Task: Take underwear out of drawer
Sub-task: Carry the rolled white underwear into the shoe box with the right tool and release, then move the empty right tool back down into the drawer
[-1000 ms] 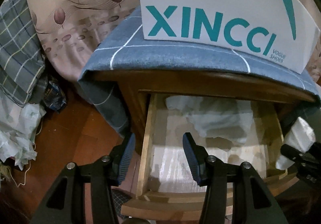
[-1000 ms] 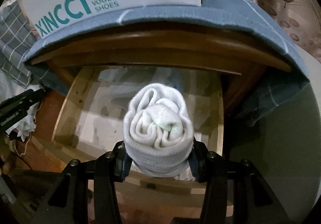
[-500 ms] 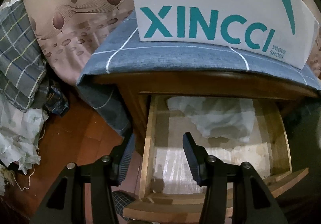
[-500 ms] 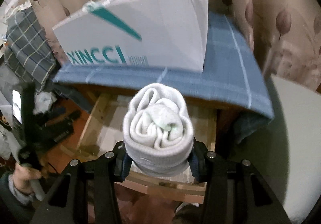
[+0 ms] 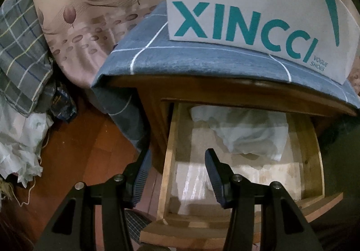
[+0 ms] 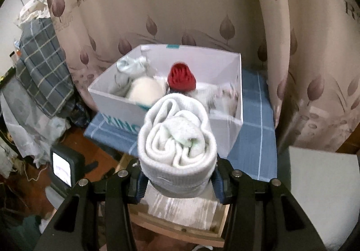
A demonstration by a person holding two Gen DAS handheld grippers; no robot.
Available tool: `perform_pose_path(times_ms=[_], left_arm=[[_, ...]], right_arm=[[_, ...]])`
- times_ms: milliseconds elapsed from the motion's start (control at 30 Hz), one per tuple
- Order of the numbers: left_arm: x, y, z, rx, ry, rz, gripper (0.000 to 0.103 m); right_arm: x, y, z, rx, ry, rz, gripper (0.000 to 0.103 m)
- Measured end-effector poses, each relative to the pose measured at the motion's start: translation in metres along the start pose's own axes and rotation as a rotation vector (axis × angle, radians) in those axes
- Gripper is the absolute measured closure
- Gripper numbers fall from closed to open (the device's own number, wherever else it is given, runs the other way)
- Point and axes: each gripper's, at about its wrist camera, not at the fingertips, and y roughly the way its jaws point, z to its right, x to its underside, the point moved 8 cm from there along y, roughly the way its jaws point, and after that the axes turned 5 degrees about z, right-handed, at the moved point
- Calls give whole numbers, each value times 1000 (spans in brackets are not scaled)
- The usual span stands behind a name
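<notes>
Right gripper: jaws pinching a rolled white bundle, likely the underwear though the fabric type is hard to read. Pads press both sides of the roll; its coiled end faces the camera. The bundle is clear of the drawer, held in the air above the drawer's front edge.

Just beyond the roll: white shoebox, lid off, standing on the blue checked cloth that covers the wooden cabinet. Inside the box, several pale rolled items and one red piece. Leaf-print curtain behind.

Left gripper: jaws spread, nothing between them. It hangs over the left side rail of the open drawer. Crumpled pale fabric lies at the back of the drawer; the front of the lined bottom is bare. Plaid fabric piled to the left on the wood floor.
</notes>
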Motion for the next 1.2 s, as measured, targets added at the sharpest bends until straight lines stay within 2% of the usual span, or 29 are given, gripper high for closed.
perform_pose_path(times_ms=[200,367,500,633,767,833,933,967,1100,1200], left_arm=[[-1,1,-9,-1,-42,-9,53],[-1,1,-16,4,-74,-13,53],[-1,2,-19,10,-92,-23,53],[-1,3,-22,18,-110,-27,53],[-3,3,-21,29,-113,-24,53],[-3,3,-21,26,-113,-25,53],[-3,3,-22,32,-117,-26,53],[-3,3,-22,29,-116,-25,53],[-3,5,-27,21,-130,-27,53],[-3,5,-33,14,-153,-28,53]], right_arm=[[-49,12,4,44,-17,24,58],[-76,51,13,71,5,-20,58],[-78,90,15,102,-7,-94,58],[-61,127,18,111,8,-184,58],[-45,148,21,119,19,-222,56],[-42,150,21,122,11,-220,53],[-44,143,19,149,-36,-187,38],[-45,139,19,155,-53,-176,36],[-47,109,7,161,-137,-131,36],[-44,75,-10,126,-211,-82,36]])
